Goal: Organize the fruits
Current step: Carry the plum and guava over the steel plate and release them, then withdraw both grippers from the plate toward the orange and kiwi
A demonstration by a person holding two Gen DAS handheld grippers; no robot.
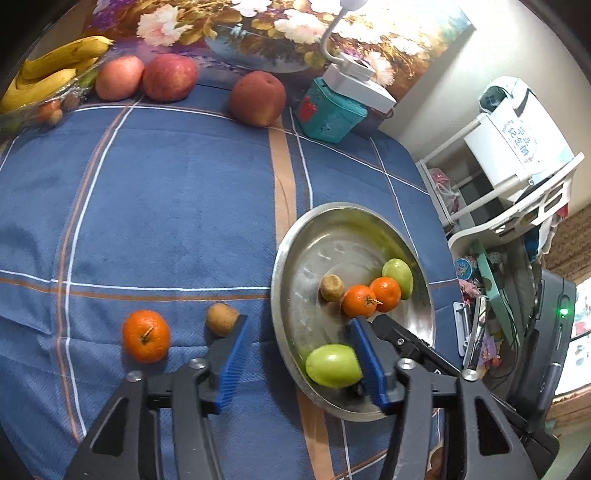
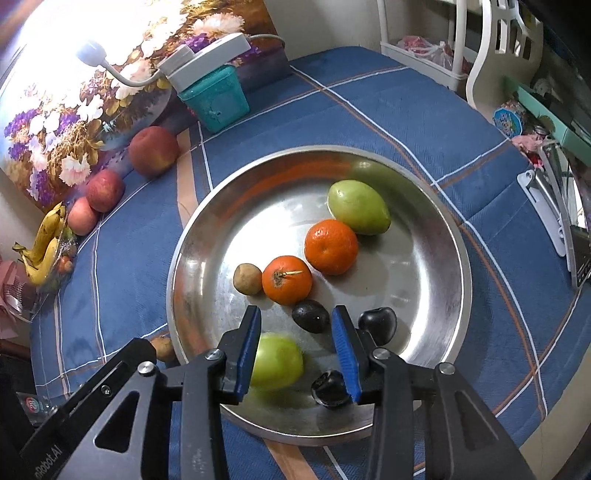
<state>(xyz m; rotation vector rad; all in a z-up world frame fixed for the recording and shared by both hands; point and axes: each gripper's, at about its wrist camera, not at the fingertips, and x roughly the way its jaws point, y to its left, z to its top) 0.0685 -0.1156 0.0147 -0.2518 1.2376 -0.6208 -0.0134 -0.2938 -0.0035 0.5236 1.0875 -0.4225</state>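
A steel plate (image 2: 443,236) on the blue checked cloth holds two tangerines (image 2: 331,246), a small brown fruit (image 2: 247,279), a green fruit (image 2: 358,206) and dark plums (image 2: 377,324). My right gripper (image 2: 295,312) stands open over the plate's near side. Between its fingers lie a blurred green fruit (image 2: 277,362), a dark plum (image 2: 310,315) and another dark plum (image 2: 330,388) beside the right pad. My left gripper (image 1: 299,321) is open across the plate's (image 1: 295,258) left rim, with the green fruit (image 1: 334,365) loose by its right finger. A tangerine (image 1: 146,336) and a brown fruit (image 1: 221,318) lie on the cloth.
Apples (image 1: 170,76), a peach-like fruit (image 1: 257,99) and bananas (image 1: 55,70) sit along the back by a flower painting (image 1: 258,22). A teal box (image 1: 328,114) carries a white lamp base. White shelves (image 1: 517,192) and clutter stand past the table's right edge.
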